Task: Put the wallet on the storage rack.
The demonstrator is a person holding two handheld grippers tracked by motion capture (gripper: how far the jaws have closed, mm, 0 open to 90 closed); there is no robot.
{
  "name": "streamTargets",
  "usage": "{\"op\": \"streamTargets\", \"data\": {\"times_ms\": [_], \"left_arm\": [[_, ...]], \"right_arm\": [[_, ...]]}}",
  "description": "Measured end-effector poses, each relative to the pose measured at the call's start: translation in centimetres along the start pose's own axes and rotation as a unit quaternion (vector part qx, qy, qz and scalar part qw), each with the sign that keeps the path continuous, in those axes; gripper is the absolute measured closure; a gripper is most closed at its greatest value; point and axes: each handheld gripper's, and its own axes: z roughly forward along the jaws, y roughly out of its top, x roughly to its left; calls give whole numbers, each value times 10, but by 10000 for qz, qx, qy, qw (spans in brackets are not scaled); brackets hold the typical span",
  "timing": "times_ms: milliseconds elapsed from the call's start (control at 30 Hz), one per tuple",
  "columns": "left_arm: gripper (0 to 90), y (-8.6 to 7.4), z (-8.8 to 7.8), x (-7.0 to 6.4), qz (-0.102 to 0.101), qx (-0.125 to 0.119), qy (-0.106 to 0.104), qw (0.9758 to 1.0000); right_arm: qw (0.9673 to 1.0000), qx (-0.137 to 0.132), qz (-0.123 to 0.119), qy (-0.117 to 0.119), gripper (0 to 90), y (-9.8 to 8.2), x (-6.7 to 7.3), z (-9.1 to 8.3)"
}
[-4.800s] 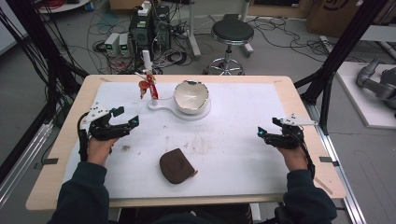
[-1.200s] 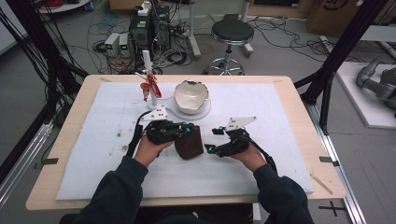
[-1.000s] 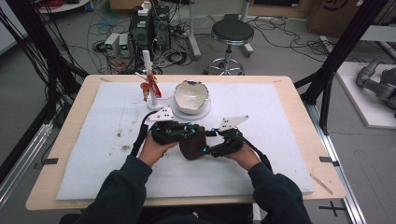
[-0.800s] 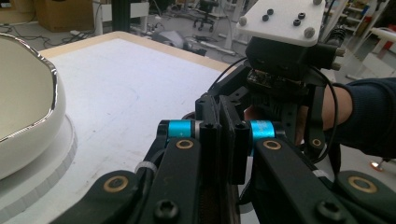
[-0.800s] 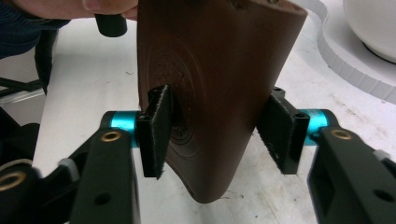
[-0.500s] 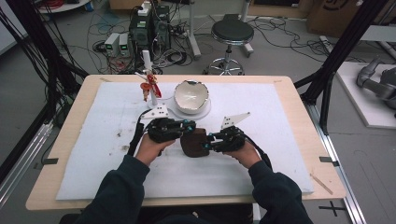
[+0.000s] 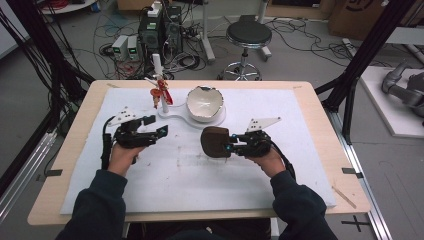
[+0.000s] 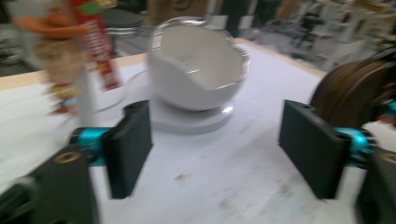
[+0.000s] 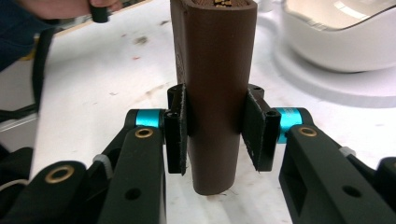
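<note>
Your right gripper (image 7: 231, 146) has the brown case (image 7: 214, 142) clamped between its jaws; in the right gripper view both pads press its sides and the case (image 9: 214, 93) stands on edge, its lower end at or just above the white mat (image 7: 200, 175), middle of the desk. Your left gripper (image 7: 161, 131) stands well apart to the left of the case, its jaws wide with nothing between them; they have just been opening. Through them, in the left gripper view, you see the white bowl (image 8: 198, 70) on its stand and the case (image 8: 355, 93) off to the right.

So the handover looks finished: the case has passed to your right hand, and the left is free. The likely next move is carrying the case to the bowl (image 7: 205, 102), just behind and left of it. That calls for lifting the case over the jagged rim and keeping clear of the red figurine (image 7: 161, 95) beside the bowl. Keep the squeeze firm; the case is smooth and held near one end.
</note>
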Motion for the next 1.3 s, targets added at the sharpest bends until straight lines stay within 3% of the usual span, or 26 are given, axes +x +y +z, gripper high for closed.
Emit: {"op": "streamTargets", "data": {"times_ms": [200, 300, 367, 667, 900, 1100, 1300], "left_arm": [[232, -11, -12, 15, 96, -12, 284, 9996], [244, -16, -11, 20, -146, 112, 54, 9998], [247, -18, -10, 19, -71, 243, 105, 9996], [246, -17, -12, 24, -121, 78, 117, 9998], [244, -18, -12, 24, -144, 106, 125, 9998], [244, -18, -12, 25, -182, 96, 124, 9997], [244, -18, -12, 25, -203, 129, 153, 9996]], "right_arm": [[9991, -127, -198, -365, 651, 15, -4, -14], [9987, -208, -194, -420, 651, 21, -7, -17], [9980, -255, -236, -527, 651, 33, -13, -20], [9961, -381, -380, -703, 651, 77, -29, -19], [9935, -427, -528, -913, 651, 111, -47, 0], [9922, -421, -560, -1035, 650, 122, -63, 19], [9914, -467, -499, -1119, 650, 122, -75, 34]]}}
